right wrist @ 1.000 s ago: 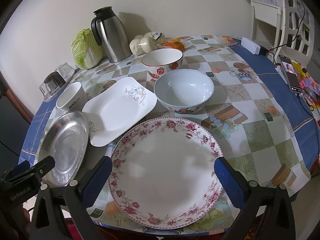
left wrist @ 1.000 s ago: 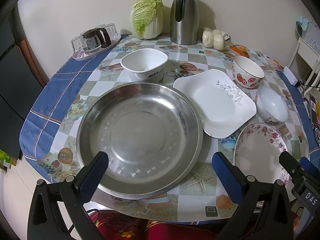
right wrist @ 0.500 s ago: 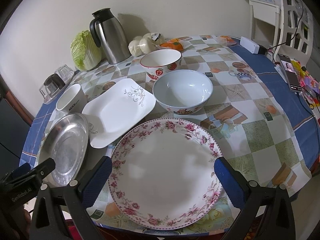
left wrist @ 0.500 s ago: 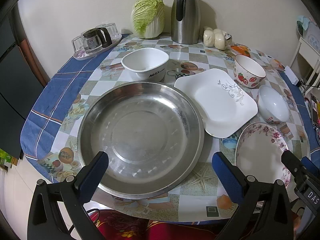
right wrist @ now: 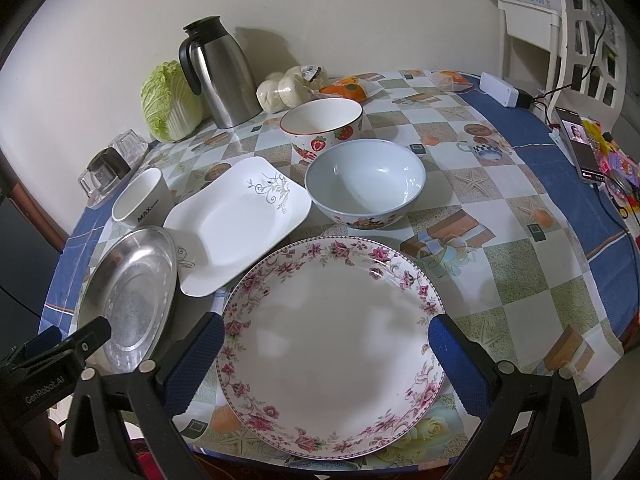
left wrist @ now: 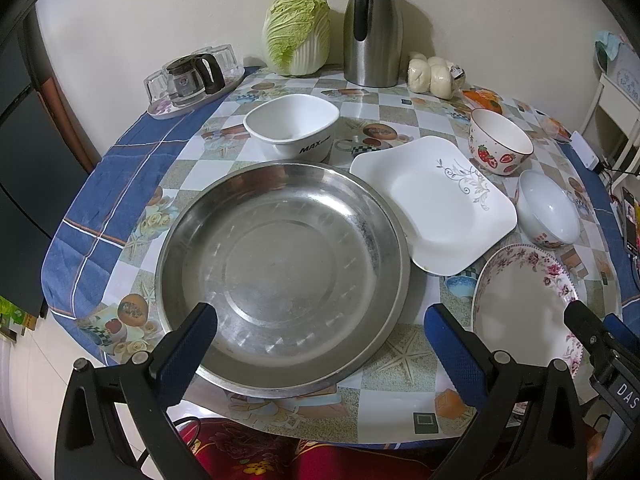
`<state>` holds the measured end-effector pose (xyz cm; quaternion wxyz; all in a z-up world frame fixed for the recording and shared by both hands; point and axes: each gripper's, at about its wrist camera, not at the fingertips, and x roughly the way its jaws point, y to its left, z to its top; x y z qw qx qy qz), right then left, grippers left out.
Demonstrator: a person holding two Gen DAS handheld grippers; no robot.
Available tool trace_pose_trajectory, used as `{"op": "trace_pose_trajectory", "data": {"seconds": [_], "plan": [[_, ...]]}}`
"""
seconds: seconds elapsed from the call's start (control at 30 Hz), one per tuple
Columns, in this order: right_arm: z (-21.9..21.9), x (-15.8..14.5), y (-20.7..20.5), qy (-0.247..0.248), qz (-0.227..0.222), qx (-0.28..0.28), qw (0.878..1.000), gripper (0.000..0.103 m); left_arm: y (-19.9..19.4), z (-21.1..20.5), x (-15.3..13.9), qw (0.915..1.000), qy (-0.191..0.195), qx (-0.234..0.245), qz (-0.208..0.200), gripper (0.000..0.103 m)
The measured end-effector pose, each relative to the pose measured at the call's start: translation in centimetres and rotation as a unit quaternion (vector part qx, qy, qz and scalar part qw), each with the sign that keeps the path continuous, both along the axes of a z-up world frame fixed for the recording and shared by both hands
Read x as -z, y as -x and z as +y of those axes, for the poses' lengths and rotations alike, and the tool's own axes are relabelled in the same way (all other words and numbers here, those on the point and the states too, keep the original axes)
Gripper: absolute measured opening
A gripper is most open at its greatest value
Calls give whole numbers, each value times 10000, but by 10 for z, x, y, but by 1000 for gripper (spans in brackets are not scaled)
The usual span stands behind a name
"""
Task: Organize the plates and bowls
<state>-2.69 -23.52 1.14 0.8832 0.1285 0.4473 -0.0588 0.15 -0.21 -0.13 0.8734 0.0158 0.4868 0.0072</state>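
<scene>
A large steel plate (left wrist: 280, 276) lies at the table's near left, and my left gripper (left wrist: 320, 340) hovers open over its near rim. A floral round plate (right wrist: 332, 348) sits near the front edge between the wide-open fingers of my right gripper (right wrist: 326, 352). The white square plate (left wrist: 436, 204) (right wrist: 236, 220) rests between them, its corner over the steel rim. Behind stand a white square bowl (left wrist: 294, 124), a strawberry bowl (right wrist: 320, 128) and a pale blue bowl (right wrist: 366, 182). Nothing is held.
At the back stand a steel thermos (left wrist: 374, 28), a cabbage (left wrist: 298, 36), buns (left wrist: 432, 72) and a tray of glasses with a small pot (left wrist: 192, 76). A phone (right wrist: 578, 142) and a white power strip (right wrist: 500, 90) lie at the right. A white chair (right wrist: 572, 32) stands beyond.
Both views have shifted very slightly; the dishes sit a touch lower in frame. No dish has moved and both grippers stay open.
</scene>
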Motion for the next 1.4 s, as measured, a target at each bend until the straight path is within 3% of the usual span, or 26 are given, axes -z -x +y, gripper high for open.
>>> {"op": "trace_pose_trajectory", "data": {"seconds": [0.87, 1.0, 1.13, 1.27, 1.4], "plan": [[1, 0, -1, -21, -6, -8, 10000, 103, -1, 3, -1, 9999, 96, -68, -1, 103], [3, -2, -4, -13, -66, -26, 10000, 103, -4, 2, -7, 9998, 58, -94, -149, 103], [4, -9, -13, 77, -221, -28, 9997, 103, -15, 3, -14, 9984, 79, -349, -438, 103], [0, -21, -17, 35, -579, 128, 9982, 103, -32, 7, -16, 9957, 364, -709, -471, 103], [-2, -22, -34, 14, -602, 146, 9981, 103, -47, 7, -18, 9924, 444, -976, -610, 103]]}}
